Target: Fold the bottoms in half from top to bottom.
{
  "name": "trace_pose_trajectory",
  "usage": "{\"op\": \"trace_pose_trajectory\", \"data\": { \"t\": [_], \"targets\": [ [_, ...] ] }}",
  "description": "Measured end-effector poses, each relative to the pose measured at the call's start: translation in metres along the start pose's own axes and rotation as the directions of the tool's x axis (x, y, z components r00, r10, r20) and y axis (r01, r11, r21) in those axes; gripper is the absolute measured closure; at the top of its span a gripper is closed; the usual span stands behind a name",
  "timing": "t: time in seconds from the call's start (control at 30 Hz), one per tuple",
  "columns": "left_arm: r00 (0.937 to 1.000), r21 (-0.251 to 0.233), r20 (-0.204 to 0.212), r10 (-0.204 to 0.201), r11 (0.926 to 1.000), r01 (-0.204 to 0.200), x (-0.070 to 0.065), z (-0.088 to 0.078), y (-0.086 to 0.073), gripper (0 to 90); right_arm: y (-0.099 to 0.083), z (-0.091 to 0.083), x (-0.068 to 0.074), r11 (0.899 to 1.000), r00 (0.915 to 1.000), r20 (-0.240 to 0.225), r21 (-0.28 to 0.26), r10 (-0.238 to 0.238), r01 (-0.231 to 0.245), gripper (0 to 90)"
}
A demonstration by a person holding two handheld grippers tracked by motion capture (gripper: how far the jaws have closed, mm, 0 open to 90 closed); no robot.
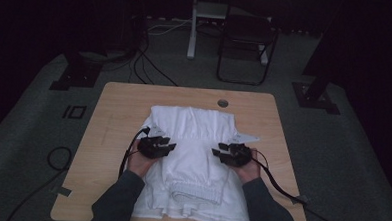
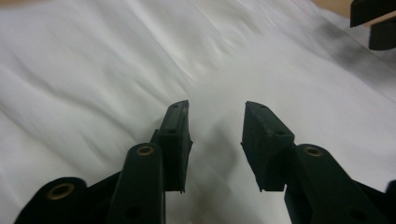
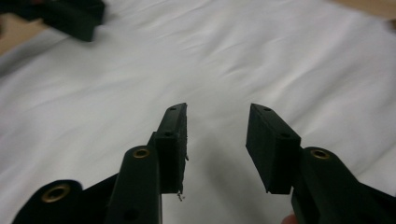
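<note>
White garment (image 1: 192,155) lies spread on the middle and near part of the wooden desk (image 1: 119,107), folded over on itself, with a ribbed band near the person's edge and a small pointed flap sticking out to the right. Its near hem reaches the desk's front edge. The cloth is smooth in the middle with shallow creases running across it.

The left gripper (image 1: 170,145) hangs over the garment's left part, pointing inward toward the middle. In the left gripper view (image 2: 217,114) its jaws stand spread apart with bare white cloth showing in the gap; the pads press on nothing. The right gripper (image 1: 216,154) hangs over the garment's right part, pointing inward as well, so the two tips face each other with a stretch of cloth between them. In the right gripper view (image 3: 217,114) its jaws are likewise spread, with nothing pinched and cloth below the gap. Whether the jaw tips touch the fabric cannot be told.

Each gripper is held in a hand with a dark sleeve (image 1: 117,202) coming in from the near edge, and a black cable (image 1: 280,187) trails from the right gripper off the desk. A round hole (image 1: 223,103) sits near the desk's far edge. Beyond the desk stands a dark chair (image 1: 247,47) on the grey floor.
</note>
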State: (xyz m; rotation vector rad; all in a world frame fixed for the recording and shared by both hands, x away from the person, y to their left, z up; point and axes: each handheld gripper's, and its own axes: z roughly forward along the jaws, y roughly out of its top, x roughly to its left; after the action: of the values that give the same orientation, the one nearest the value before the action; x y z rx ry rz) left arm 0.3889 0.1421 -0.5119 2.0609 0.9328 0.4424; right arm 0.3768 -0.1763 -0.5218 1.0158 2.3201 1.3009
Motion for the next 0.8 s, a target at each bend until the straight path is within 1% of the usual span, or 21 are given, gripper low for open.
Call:
{"op": "trace_pose_trajectory", "data": {
  "t": [0.03, 0.1, 0.13, 0.17, 0.2, 0.23, 0.27, 0.3, 0.33, 0.37, 0.43, 0.5, 0.53, 0.57, 0.63, 0.73, 0.8],
  "targets": [
    [0.9999, -0.003, -0.015, -0.006, 1.0, 0.006, 0.003, 0.007, 0.003, 58.9, 0.004, 0.007, -0.007, 1.0, 0.9995, 0.026, -0.005, 0.017, -0.016, 56.6],
    [0.9993, 0.022, -0.032, -0.018, 0.9996, 0.019, 0.01, 0.023, 0.004, 58.9, 0.01, 0.021, -0.02, 0.999, 0.9971, 0.061, -0.006, 0.046, -0.046, 55.4],
    [0.9986, 0.066, -0.044, -0.031, 0.9972, 0.033, 0.015, 0.036, 0.001, 58.9, 0.012, 0.028, -0.025, 0.998, 0.995, 0.084, 0.005, 0.055, -0.056, 54.8],
    [0.9983, 0.084, -0.042, -0.041, 0.9955, 0.045, 0.017, 0.041, -0.002, 59.3, 0.012, 0.04, -0.031, 0.997, 0.9913, 0.115, 0.031, 0.063, -0.067, 54.3],
    [0.9979, 0.095, -0.039, -0.05, 0.994, 0.054, 0.019, 0.044, -0.006, 59.4, 0.01, 0.045, -0.033, 0.996, 0.9901, 0.123, 0.049, 0.068, -0.075, 54.3],
    [0.9971, 0.088, -0.032, -0.069, 0.9935, 0.072, 0.021, 0.047, -0.011, 59.8, 0.008, 0.05, -0.035, 0.995, 0.9888, 0.132, 0.065, 0.07, -0.079, 54.1],
    [0.9961, 0.068, -0.023, -0.085, 0.994, 0.086, 0.022, 0.046, -0.015, 60.1, 0.004, 0.055, -0.036, 0.993, 0.9873, 0.141, 0.082, 0.073, -0.085, 54.1],
    [0.9945, 0.057, -0.021, -0.102, 0.993, 0.104, 0.022, 0.044, -0.018, 60.8, 0.0, 0.059, -0.036, 0.991, 0.9873, 0.14, 0.097, 0.075, -0.089, 54.1],
    [0.994, 0.053, -0.023, -0.107, 0.9927, 0.108, 0.021, 0.042, -0.021, 61.5, -0.007, 0.06, -0.034, 0.993, 0.9874, 0.142, 0.082, 0.07, -0.082, 54.2],
    [0.9941, 0.049, -0.023, -0.106, 0.9931, 0.107, 0.02, 0.04, -0.023, 61.7, -0.01, 0.059, -0.033, 0.995, 0.9873, 0.143, 0.065, 0.068, -0.078, 54.1],
    [0.9946, 0.04, -0.021, -0.102, 0.9939, 0.103, 0.014, 0.034, -0.031, 61.8, -0.014, 0.056, -0.031, 0.995, 0.9879, 0.137, 0.055, 0.073, -0.081, 54.2],
    [0.9939, 0.027, -0.018, -0.108, 0.9937, 0.109, 0.008, 0.028, -0.038, 61.9, -0.018, 0.051, -0.026, 0.995, 0.9884, 0.133, 0.053, 0.073, -0.081, 54.2],
    [0.9945, 0.023, -0.016, -0.104, 0.9943, 0.104, 0.002, 0.023, -0.043, 62.0, -0.021, 0.048, -0.023, 0.996, 0.9893, 0.133, 0.057, 0.061, -0.069, 54.2],
    [0.9944, 0.021, -0.015, -0.105, 0.9943, 0.105, -0.001, 0.021, -0.045, 61.9, -0.024, 0.045, -0.017, 0.997, 0.9902, 0.131, 0.059, 0.049, -0.057, 54.2],
    [0.9946, 0.023, -0.015, -0.102, 0.9944, 0.103, -0.009, 0.014, -0.051, 61.9, -0.028, 0.04, -0.012, 0.997, 0.9912, 0.125, 0.06, 0.044, -0.052, 54.2],
    [0.9947, 0.027, -0.016, -0.101, 0.9944, 0.102, -0.021, 0.005, -0.059, 61.9, -0.037, 0.03, 0.001, 0.997, 0.9922, 0.12, 0.063, 0.034, -0.042, 54.3],
    [0.9949, 0.043, -0.014, -0.1, 0.994, 0.1, -0.028, -0.001, -0.062, 61.9, -0.042, 0.025, 0.007, 0.998, 0.993, 0.116, 0.064, 0.022, -0.029, 54.3]
  ]
}}
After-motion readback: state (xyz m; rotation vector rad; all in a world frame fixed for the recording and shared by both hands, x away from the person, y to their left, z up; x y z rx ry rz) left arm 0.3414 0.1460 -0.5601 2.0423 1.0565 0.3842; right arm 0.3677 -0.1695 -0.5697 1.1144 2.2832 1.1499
